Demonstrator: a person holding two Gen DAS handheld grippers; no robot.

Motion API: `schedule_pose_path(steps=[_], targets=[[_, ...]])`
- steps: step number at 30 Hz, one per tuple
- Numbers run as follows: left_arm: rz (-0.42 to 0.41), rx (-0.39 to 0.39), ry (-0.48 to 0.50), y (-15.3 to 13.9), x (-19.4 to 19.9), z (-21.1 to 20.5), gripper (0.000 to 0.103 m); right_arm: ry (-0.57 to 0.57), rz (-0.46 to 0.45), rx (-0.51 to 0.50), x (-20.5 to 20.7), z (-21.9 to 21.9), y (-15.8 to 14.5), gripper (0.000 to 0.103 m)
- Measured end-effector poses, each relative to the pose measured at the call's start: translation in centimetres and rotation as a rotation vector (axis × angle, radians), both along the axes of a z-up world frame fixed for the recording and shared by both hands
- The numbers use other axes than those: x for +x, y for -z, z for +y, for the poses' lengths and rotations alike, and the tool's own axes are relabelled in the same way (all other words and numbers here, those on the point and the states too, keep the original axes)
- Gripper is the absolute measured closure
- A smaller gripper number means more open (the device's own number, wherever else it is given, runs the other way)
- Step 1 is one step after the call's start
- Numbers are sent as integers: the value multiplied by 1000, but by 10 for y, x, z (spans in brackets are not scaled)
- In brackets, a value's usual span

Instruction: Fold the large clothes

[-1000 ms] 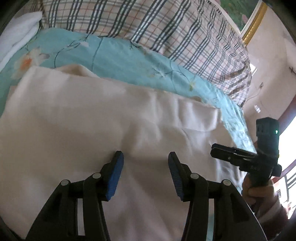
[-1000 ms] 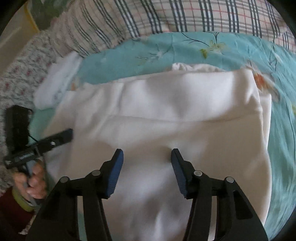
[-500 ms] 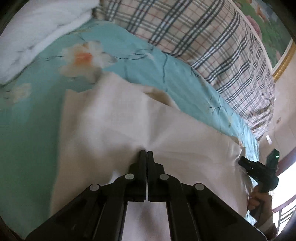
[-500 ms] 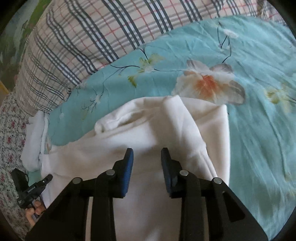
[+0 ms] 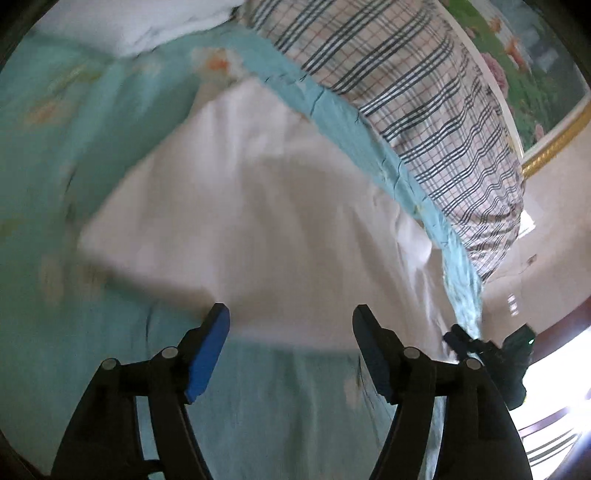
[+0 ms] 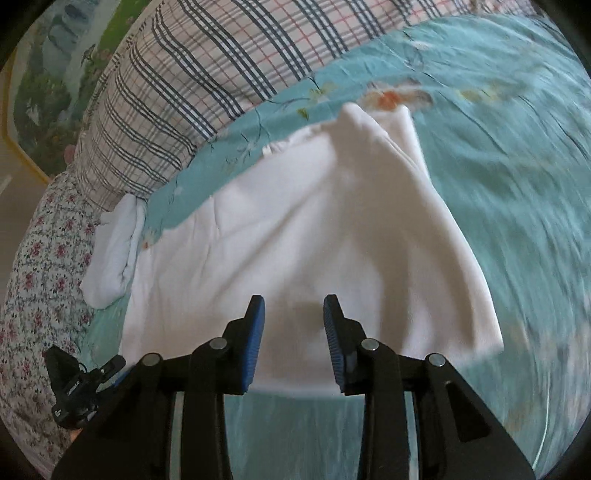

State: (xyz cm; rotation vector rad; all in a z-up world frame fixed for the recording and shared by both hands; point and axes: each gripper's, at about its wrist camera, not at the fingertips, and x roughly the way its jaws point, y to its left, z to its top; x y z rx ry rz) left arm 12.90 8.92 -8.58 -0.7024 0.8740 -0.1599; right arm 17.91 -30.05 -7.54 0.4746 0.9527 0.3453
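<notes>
A large white garment (image 5: pixel 266 221) lies folded on a teal flowered bedsheet (image 5: pixel 55 166); it also shows in the right wrist view (image 6: pixel 295 240). My left gripper (image 5: pixel 291 325) is open and empty, just off the garment's near edge. My right gripper (image 6: pixel 293 317) is open and empty over the garment's near edge. The right gripper also shows at the lower right of the left wrist view (image 5: pixel 491 354), and the left gripper at the lower left of the right wrist view (image 6: pixel 85 384). Both views are blurred by motion.
A plaid pillow (image 6: pixel 207 66) lies along the far side of the bed. A small folded white cloth (image 6: pixel 114 251) sits left of the garment, beside a flowered cover (image 6: pixel 40 295). Another white bundle (image 5: pixel 147 22) lies at the top left. A framed picture (image 5: pixel 524 55) hangs behind.
Both grippers have opened and drawn back from the garment; the left one was shut on the cloth half a second ago. The garment now lies released on the sheet.
</notes>
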Motion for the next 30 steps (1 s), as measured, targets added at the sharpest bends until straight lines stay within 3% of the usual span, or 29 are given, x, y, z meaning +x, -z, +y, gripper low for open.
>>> schedule_pose_path(steps=[5,12,21,26,30], targets=[[27,-13,-4,14,-27,-5,32,18,18,12,-24,-12,3,69],[13,-65,-58,18,-20,0,28,19,18,11,-38,-10,1,69],[-19,-49,-209,18,27,23,30,-142,-8,-18,-17,58,-6,69],[-17,-7,-219,18,37,22,44,-261,-37,-46,10,117,-8,69],[-11,-11,-208,23,38,29,76,-336,-59,-86,26,148,-6,69]])
